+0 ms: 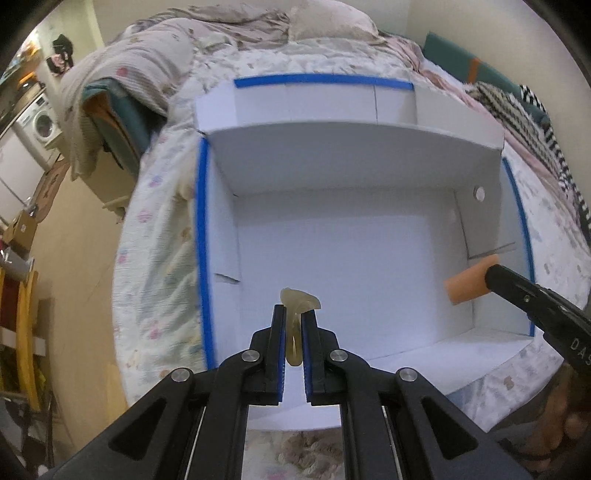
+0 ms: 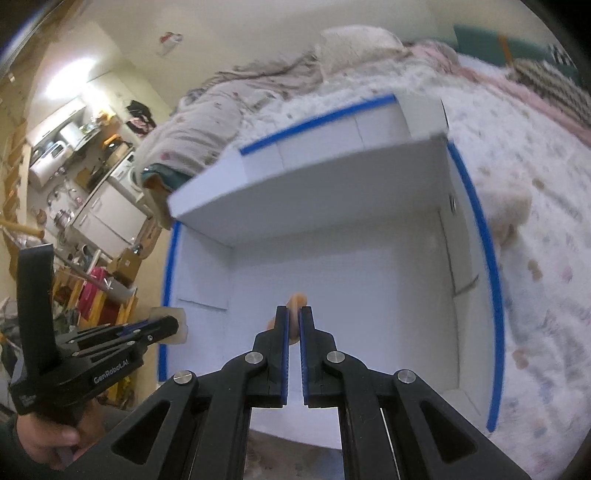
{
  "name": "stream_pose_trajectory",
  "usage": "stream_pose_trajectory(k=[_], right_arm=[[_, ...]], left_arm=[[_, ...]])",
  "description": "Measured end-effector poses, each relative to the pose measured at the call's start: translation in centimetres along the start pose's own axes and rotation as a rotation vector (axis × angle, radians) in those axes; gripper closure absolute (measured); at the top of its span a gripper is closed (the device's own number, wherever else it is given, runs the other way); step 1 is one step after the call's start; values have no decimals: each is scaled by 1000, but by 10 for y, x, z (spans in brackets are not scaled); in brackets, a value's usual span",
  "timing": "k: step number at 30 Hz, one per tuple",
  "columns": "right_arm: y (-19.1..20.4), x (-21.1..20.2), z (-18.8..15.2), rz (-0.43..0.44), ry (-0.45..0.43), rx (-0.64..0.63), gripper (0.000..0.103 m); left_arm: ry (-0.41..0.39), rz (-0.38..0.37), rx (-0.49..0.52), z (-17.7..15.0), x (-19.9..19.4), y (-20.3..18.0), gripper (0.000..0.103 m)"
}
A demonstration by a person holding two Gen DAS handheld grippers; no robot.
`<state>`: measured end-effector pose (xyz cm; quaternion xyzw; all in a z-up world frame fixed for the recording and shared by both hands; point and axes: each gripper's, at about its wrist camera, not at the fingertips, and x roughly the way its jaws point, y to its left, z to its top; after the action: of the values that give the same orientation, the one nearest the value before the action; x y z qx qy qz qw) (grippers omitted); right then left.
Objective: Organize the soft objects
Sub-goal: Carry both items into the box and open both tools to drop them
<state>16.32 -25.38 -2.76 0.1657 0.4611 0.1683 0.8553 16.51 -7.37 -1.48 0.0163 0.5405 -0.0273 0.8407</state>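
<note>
The left hand-held gripper [image 1: 294, 314] was clamped tight on a pale yellowish squashy piece [image 1: 300, 300], its blue-lined jaws nearly together with the soft thing bulging out above the tips and hanging down between them, all of it held in the air over the near part of the white box [image 1: 332, 266]. The right hand-held gripper [image 2: 294, 314] was squeezed just as narrow on an orange foam block [image 2: 295, 300], and from the left wrist camera that block [image 1: 469, 282] showed at the box's right wall, poking out of the black tips above the box floor. A hand [image 2: 48, 439] gripped the left tool's handle down by the box's near left corner. The box itself sat open on the quilted bed [image 1: 162, 236], blue tape [image 1: 201, 229] running along its side rims and back flap, its bare white floor showing under both carried pieces. Beyond the box's far flap lay a rumpled duvet [image 1: 155, 51] and a pillow [image 1: 328, 22], and off past the box's left side stood a washing machine [image 1: 42, 123].
</note>
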Motion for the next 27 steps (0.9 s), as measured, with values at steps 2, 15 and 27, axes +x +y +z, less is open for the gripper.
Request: stream_pose_trajectory(k=[2,15,27], right_arm=[[-5,8,-1,-7,11,7,96],[-8,49,-14,-68,125,-22,96],[-11,61,-21,-131,185,-21,96]], left_arm=[[10,1,12,-2,15,-5,96],[75,-29,31,-12,63,-13,95],[58,-25,12,-14,61,-12,95]])
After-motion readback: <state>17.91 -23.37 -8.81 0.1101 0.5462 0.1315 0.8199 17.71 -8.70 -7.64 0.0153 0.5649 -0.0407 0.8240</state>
